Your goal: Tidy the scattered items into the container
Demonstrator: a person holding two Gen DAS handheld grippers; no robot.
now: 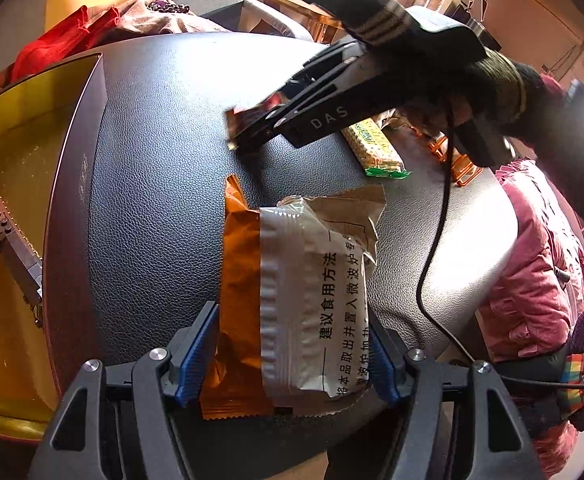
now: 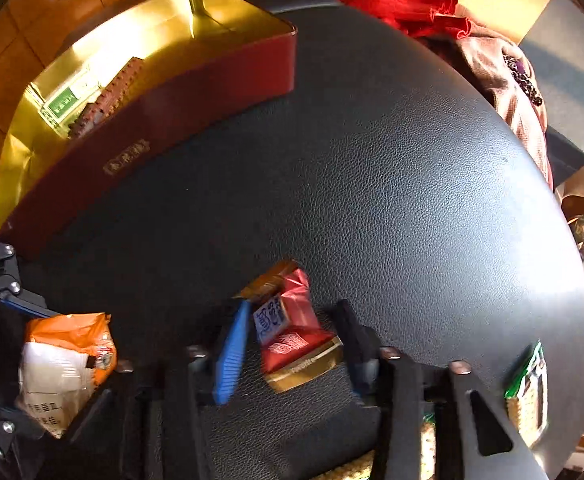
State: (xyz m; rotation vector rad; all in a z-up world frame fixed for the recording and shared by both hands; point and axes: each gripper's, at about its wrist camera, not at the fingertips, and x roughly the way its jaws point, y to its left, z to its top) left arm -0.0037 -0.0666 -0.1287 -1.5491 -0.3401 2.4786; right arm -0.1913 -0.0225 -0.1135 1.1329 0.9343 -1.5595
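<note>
A red tin with a gold inside stands at the table's left; it also shows in the left wrist view, holding a brown brick bar and a green-labelled pack. My left gripper has its blue pads either side of an orange and white snack packet lying on the black leather table; the packet fills the gap. My right gripper straddles a red and gold chocolate packet, jaws apart around it. In the left wrist view the right gripper is at that packet.
A green and yellow cracker pack lies on the table to the right, also in the right wrist view. Red and pink cloths are piled behind the tin. A black cable hangs over the table's right side.
</note>
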